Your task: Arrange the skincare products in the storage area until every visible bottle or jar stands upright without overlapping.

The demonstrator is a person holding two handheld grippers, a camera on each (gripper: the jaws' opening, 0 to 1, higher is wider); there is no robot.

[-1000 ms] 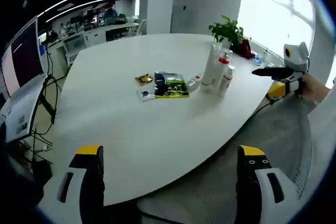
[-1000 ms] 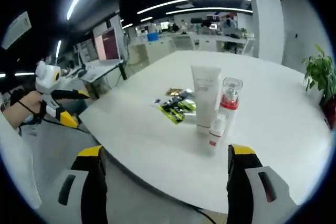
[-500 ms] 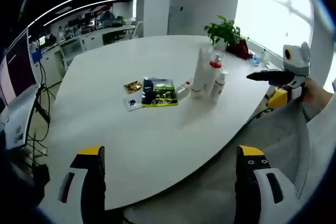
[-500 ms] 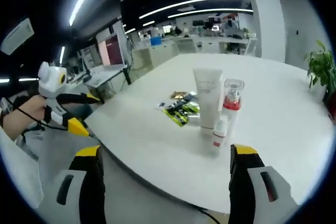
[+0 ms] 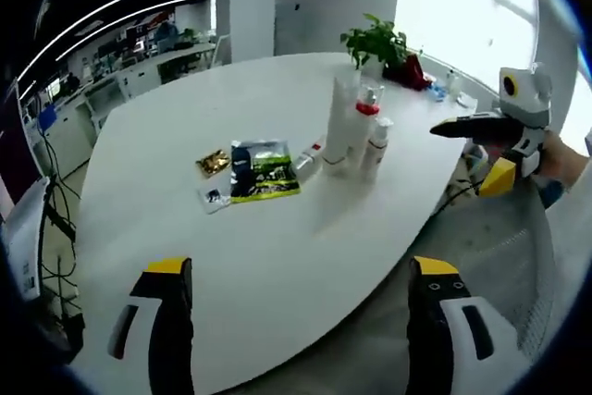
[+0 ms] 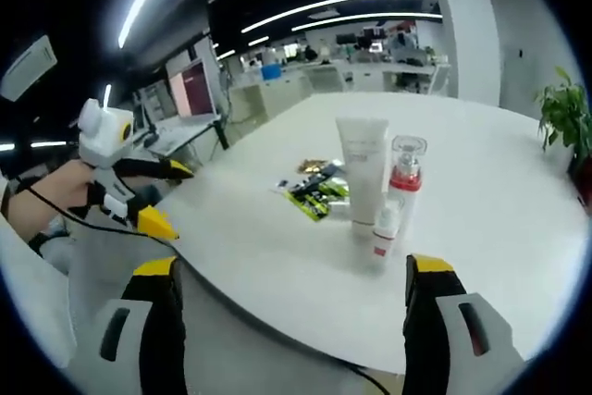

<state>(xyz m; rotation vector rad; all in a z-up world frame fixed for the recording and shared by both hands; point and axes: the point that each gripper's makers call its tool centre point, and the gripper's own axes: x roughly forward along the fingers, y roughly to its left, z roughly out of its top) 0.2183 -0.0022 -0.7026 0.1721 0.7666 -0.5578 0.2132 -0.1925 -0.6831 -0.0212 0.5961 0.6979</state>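
Both hand-held grippers, left (image 5: pixel 294 335) and right (image 6: pixel 291 326), gape wide, holding nothing. I see three bottles (image 6: pixel 381 191) upright on the counter (image 6: pixel 481 228), with what look like sachets (image 5: pixel 262 169) beside them.

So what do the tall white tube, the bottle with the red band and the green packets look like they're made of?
The tall white tube looks like matte, soft plastic, opaque with no glare. The bottle with the red band seems to be hard plastic, with a see-through cap that could also be glass. The green packets look like glossy printed foil or film, flat and reflective.
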